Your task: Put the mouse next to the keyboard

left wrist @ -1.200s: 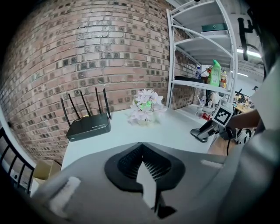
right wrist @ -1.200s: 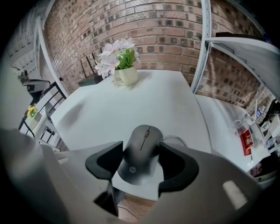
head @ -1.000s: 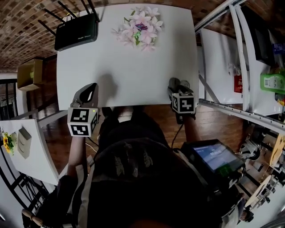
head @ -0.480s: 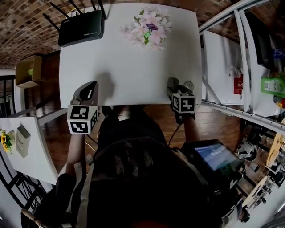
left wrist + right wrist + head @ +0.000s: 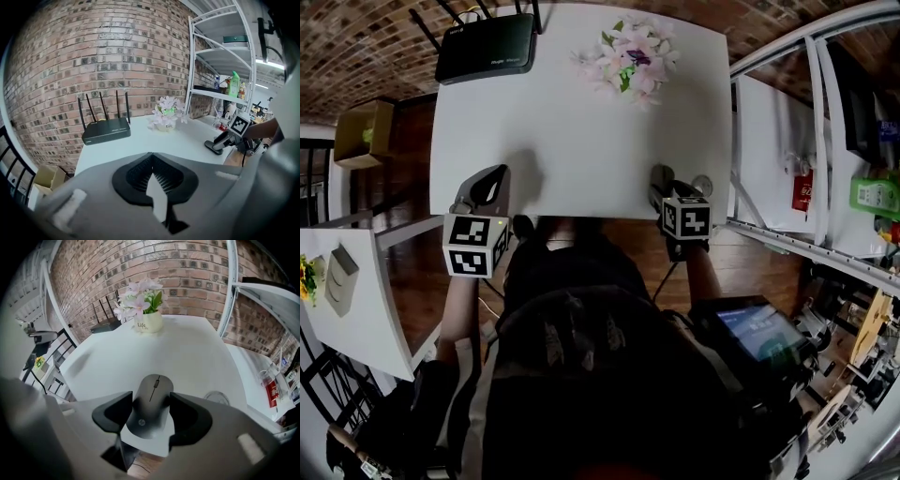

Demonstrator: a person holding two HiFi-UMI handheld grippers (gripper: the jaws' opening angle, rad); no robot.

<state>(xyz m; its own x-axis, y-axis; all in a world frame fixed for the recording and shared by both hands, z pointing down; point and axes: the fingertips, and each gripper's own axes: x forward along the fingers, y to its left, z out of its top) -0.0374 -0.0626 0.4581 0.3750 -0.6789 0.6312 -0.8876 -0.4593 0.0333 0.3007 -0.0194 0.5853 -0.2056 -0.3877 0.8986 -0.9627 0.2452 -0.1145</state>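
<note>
Squarely between the pads of your right claw [image 5: 151,401] sits the grey mouse [image 5: 149,412], clamped on both flanks at the near edge of the white worktop [image 5: 187,357]. Ahead of that claw, well apart from it, stands a flower pot [image 5: 149,320]. Your left claw [image 5: 153,157] is pressed together on nothing, and a black router [image 5: 106,131] lies ahead of it, a little to its left.
</note>
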